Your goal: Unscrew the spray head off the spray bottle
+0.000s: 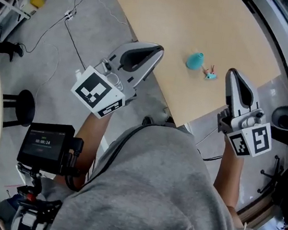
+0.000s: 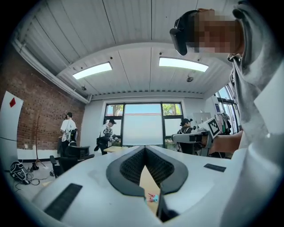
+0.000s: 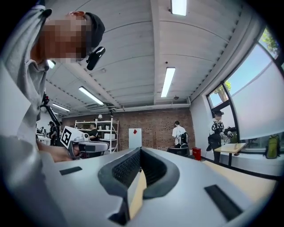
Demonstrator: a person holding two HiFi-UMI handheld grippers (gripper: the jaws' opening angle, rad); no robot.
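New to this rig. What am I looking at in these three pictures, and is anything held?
There is no robot here: a person holds a two-jaw gripper in each hand. The head view looks down from a camera on the person's head, with the left gripper at left and the right gripper at right. The other two views come from a camera riding on each gripper, looking along its jaws into the room. Both pairs of jaws are shut with nothing between them. On the tan table lies a teal bottle, and beside it a small teal-and-pink piece, likely its spray head. Neither is held.
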